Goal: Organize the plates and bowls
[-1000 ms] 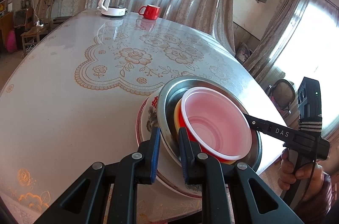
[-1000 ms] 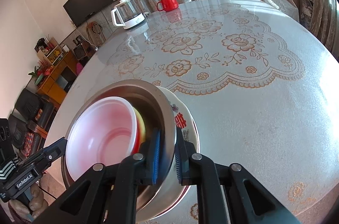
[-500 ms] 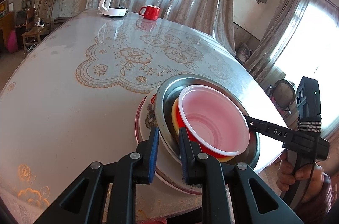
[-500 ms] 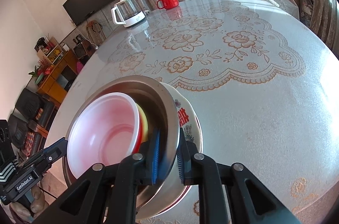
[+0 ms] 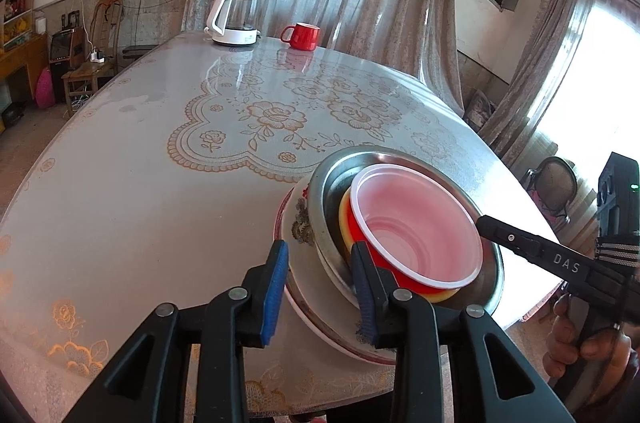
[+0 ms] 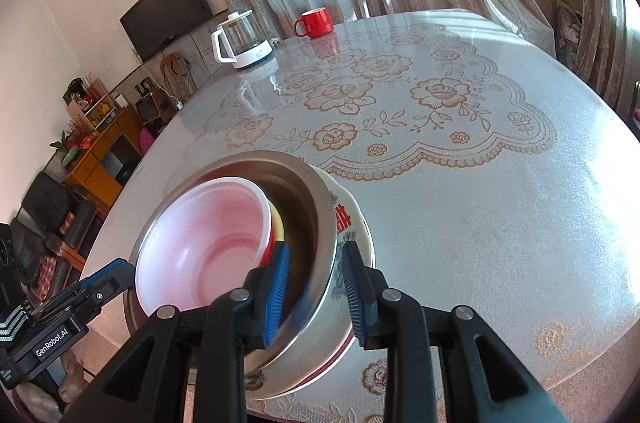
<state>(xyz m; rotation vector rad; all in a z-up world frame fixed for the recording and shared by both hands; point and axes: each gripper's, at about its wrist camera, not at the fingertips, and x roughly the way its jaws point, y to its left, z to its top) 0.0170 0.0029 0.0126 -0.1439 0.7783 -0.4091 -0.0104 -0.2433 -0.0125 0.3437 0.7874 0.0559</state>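
A stack sits on the table near its front edge: a white patterned plate [image 5: 298, 223] [image 6: 346, 219] at the bottom, a steel bowl [image 5: 326, 183] [image 6: 320, 223] on it, then a yellow bowl [image 5: 343, 211], a red bowl [image 5: 400, 275] and a translucent pink bowl [image 5: 416, 219] [image 6: 200, 243] nested inside. My left gripper [image 5: 320, 287] is open, its fingers straddling the near rim of the plate and steel bowl. My right gripper [image 6: 316, 287] is open, its fingers straddling the steel bowl's rim on the opposite side.
A round table with a lace-patterned cloth [image 5: 256, 111] [image 6: 440, 95]. A white kettle [image 5: 236, 19] [image 6: 240, 39] and a red mug [image 5: 302, 35] [image 6: 316, 21] stand at the far edge. Curtains, a TV and chairs stand beyond.
Both grippers have opened, letting go of the steel bowl's rim. The stack has settled on the table slightly farther from the edge.
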